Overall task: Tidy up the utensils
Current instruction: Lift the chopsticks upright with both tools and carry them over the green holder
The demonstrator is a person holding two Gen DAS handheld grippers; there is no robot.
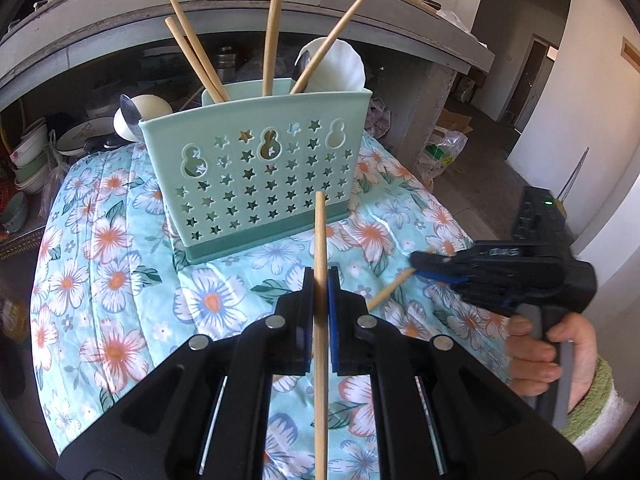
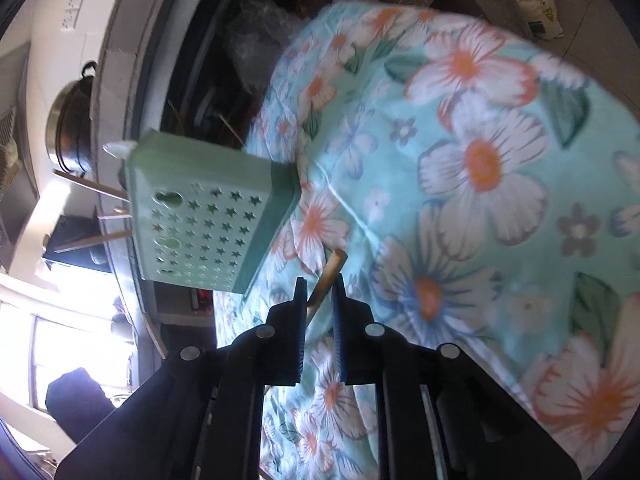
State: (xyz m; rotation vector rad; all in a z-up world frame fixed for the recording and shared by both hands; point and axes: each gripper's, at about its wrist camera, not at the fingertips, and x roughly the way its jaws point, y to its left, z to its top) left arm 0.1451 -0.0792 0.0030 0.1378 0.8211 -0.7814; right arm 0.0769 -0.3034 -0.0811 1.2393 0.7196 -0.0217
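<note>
A mint green utensil holder [image 1: 260, 172] with star cut-outs stands on the floral cloth and holds several wooden chopsticks [image 1: 274, 28] and a metal spoon [image 1: 302, 66]. My left gripper [image 1: 320, 280] is shut on a wooden chopstick [image 1: 320, 340], held upright in front of the holder. My right gripper [image 1: 418, 262] is shut on another chopstick [image 1: 390, 290] low over the cloth, right of the holder. In the right wrist view, rolled sideways, that gripper [image 2: 320, 286] clamps the chopstick [image 2: 330, 274] near its end, with the holder [image 2: 208, 216] close ahead to the left.
The floral cloth [image 1: 120, 260] covers a small table. A white bowl [image 1: 136, 114] with a spoon sits behind the holder's left corner. A concrete counter [image 1: 120, 12] with stacked dishes [image 1: 32, 152] below lies beyond. A black device [image 1: 540, 216] is at the right.
</note>
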